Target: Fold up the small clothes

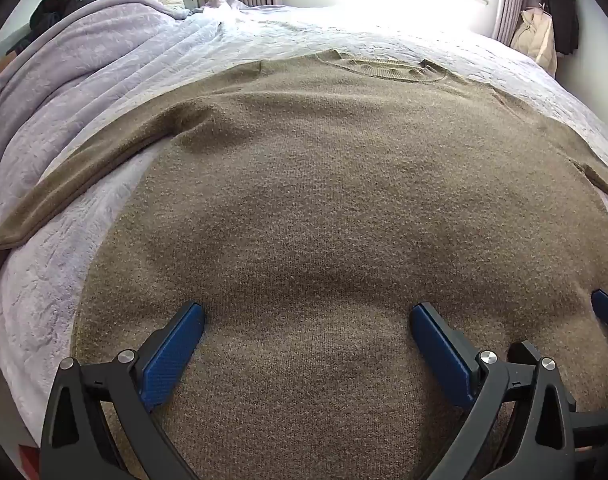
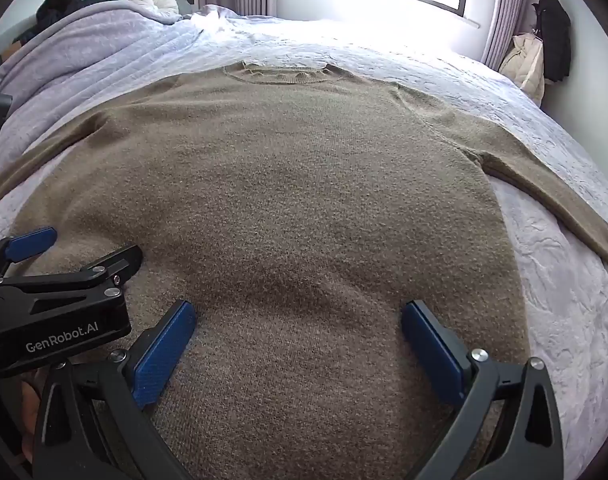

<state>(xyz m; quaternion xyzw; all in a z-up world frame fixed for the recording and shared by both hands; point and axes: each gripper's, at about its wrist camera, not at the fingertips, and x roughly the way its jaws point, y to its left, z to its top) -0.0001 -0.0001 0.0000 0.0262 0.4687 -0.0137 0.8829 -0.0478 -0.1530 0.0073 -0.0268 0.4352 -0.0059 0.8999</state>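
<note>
The brown knitted long-sleeved sweater (image 1: 323, 184) lies spread flat on the pale lavender quilted bedspread (image 2: 563, 300), collar toward the window. Both the left gripper (image 1: 307, 316) and the right gripper (image 2: 298, 314) hover over its hem, jaws wide open — a shallow pinch could catch one layer only, dragging the knit crooked.

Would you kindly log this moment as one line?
sweater: flat on bed, unfolded | left gripper: open, over hem | right gripper: open, over hem
</note>
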